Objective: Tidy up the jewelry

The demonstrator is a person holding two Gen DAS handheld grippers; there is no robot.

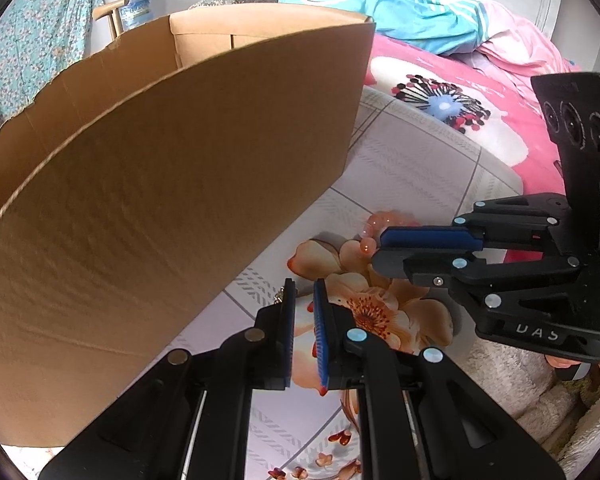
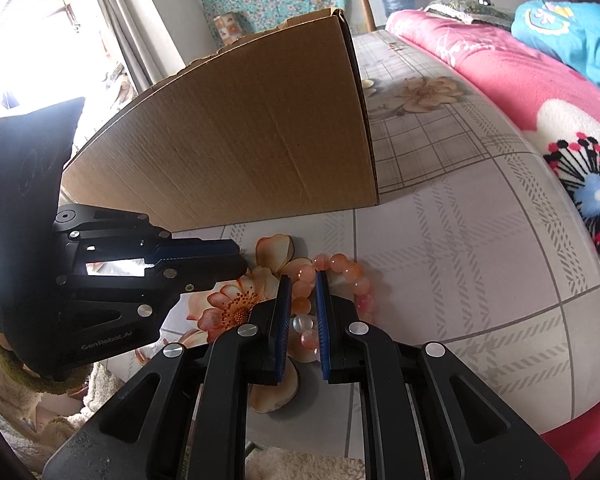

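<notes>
A bracelet [image 2: 346, 266] of round peach and pink beads lies on the flower-print sheet [image 2: 460, 260]. My right gripper [image 2: 303, 276] is shut on its near side, with several beads pinched between the blue pads. In the left wrist view the right gripper [image 1: 376, 246] comes in from the right, with a bead of the bracelet [image 1: 367, 245] showing at its tips. My left gripper [image 1: 305, 284] hovers over the sheet just left of it. Its pads stand a narrow gap apart with nothing between them. A tiny silver chain piece [image 1: 278, 298] peeks out beside its left finger. The left gripper [image 2: 242, 260] points at the bracelet.
A tall open cardboard box [image 1: 160, 180] stands on the bed close behind and left of both grippers; its wall [image 2: 240, 140] fills the middle. A pink flowered blanket [image 2: 500, 72] and a blue garment [image 1: 400, 4] lie to the right and back.
</notes>
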